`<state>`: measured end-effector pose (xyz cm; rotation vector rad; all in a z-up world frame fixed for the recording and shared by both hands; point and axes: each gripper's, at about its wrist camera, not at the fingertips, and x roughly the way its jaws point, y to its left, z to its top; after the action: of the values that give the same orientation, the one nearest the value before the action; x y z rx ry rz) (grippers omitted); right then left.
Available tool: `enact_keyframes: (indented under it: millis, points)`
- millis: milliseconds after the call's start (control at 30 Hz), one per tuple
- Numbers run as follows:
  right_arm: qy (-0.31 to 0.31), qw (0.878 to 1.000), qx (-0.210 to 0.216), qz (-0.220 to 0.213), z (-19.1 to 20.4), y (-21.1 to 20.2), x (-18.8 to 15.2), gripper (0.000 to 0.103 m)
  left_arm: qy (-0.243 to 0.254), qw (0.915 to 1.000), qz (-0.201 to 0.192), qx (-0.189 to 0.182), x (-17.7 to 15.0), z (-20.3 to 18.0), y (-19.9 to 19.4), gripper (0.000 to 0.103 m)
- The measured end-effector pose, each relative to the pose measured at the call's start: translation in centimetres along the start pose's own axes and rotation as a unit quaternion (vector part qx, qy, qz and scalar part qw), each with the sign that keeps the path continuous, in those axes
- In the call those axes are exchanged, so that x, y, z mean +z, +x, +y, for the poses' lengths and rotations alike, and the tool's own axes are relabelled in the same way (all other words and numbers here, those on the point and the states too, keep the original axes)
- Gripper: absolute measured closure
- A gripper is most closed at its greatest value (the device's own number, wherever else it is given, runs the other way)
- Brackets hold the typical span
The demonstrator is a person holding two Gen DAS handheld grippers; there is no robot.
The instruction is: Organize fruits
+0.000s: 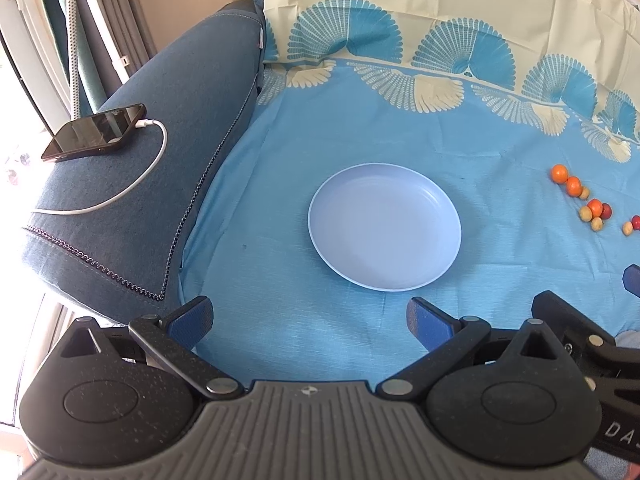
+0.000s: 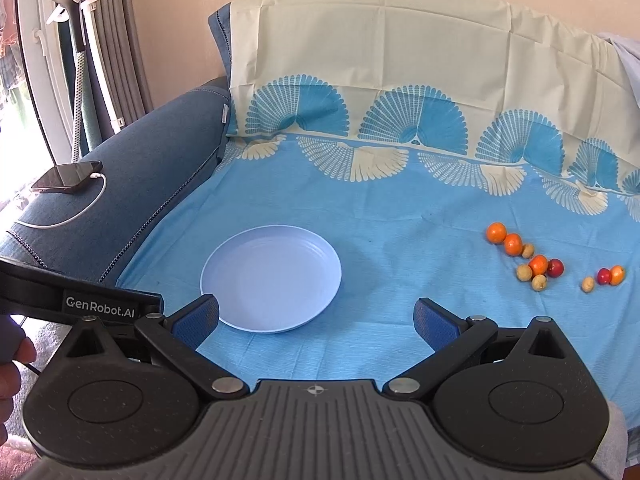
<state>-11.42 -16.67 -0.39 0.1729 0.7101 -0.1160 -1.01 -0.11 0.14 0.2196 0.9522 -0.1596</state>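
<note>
A pale blue plate [image 1: 384, 232] [image 2: 272, 278] lies empty on the blue cloth [image 1: 300, 184] [image 2: 380, 220]. To its right sit several small fruits [image 1: 580, 196] [image 2: 536, 266]: orange ones, red ones and beige ones, in a loose row. My left gripper [image 1: 310, 318] hovers just in front of the plate, open, nothing between its fingers. In the right wrist view my right gripper [image 2: 316, 320] is open and empty too, near the plate's front right rim, with the fruits farther right. Part of the right gripper [image 1: 580, 336] shows in the left wrist view.
A blue sofa armrest [image 1: 140, 160] [image 2: 140, 168] rises on the left, with a phone [image 1: 94, 132] [image 2: 66, 177] on a white charging cable on top. The patterned cloth climbs the sofa back [image 2: 380, 60]. A hand [image 2: 12, 364] shows at the lower left.
</note>
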Motion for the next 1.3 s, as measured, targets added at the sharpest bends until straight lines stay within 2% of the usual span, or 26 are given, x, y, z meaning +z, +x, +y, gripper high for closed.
enact_keyframes:
  millis: [933,1167,1300]
  points:
    - [0.056,0.997,0.036,0.041,-1.8,1.3,0.0,0.000,0.015,0.9995,0.016,0.023,0.3,-1.2,0.2,0.000]
    - [0.091,0.994,0.041,0.047,-3.7,1.5,-0.2,0.000,0.030,0.9989,0.024,0.027,0.5,-2.4,0.7,0.000]
    - [0.122,0.991,0.028,0.046,-5.8,1.6,-0.3,0.000,0.041,0.9983,0.033,0.022,0.7,-3.8,1.0,0.000]
